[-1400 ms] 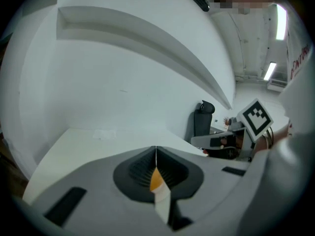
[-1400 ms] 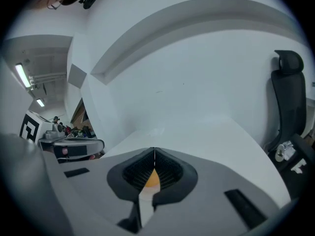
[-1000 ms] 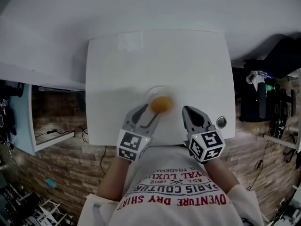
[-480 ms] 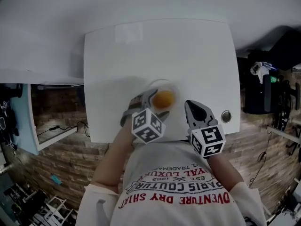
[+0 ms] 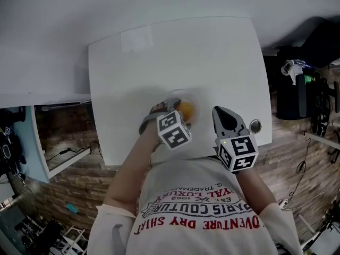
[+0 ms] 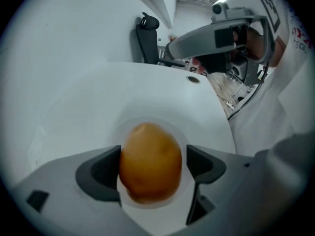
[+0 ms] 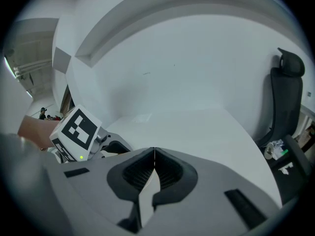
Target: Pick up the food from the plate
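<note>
An orange, egg-shaped piece of food (image 5: 186, 109) (image 6: 150, 161) rests on a small pale plate (image 5: 173, 98) (image 6: 183, 134) near the front edge of the white table (image 5: 159, 57). My left gripper (image 5: 174, 110) (image 6: 153, 164) reaches in from the left with its jaws spread wide, one on either side of the food. A thin gap shows at the right pad, and the food still sits on the plate. My right gripper (image 5: 223, 113) (image 7: 154, 154) hovers just right of the plate, shut and holding nothing. From the right gripper view, the left gripper's marker cube (image 7: 76, 129) shows at the left.
A round metal grommet (image 5: 255, 126) (image 6: 193, 79) is set in the table near its front right corner. A black office chair (image 7: 288, 82) (image 6: 147, 37) stands beyond the table. Dark equipment (image 5: 297, 100) sits off the table's right side, and a white wall lies behind.
My left gripper has turned and slid forward, and its jaws have spread and now straddle the food. The right gripper has barely shifted.
</note>
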Motion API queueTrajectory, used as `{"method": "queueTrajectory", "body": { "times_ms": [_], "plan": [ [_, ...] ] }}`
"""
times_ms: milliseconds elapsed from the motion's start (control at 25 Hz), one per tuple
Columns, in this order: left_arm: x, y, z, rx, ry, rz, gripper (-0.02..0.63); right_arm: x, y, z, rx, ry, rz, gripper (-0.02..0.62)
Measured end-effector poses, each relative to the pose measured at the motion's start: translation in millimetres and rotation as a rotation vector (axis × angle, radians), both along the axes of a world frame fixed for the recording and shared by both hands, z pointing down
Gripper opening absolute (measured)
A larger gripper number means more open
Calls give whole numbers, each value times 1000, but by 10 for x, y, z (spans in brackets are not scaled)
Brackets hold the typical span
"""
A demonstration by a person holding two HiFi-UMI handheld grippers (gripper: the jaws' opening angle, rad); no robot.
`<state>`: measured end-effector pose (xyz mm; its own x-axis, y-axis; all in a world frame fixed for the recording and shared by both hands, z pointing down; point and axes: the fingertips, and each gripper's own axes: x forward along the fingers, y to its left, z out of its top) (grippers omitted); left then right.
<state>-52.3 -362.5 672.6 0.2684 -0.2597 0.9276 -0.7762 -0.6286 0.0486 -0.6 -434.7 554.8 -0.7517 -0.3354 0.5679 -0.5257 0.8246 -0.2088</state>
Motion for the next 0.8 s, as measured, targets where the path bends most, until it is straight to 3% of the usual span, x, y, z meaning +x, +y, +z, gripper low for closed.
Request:
{"method": "queueTrajectory", "body": {
  "times_ms": [160,360,800],
  "plan": [
    [-7,10,79,-55,-19,26,393,57,18,42,-12,6,19,14],
    [1,16,98,-93,26,-26,391,141,56,125,-31,25,40,14],
    [-39,-18,89,-43,45,-94,373,240,65,39,-7,17,74,14]
  ]
}}
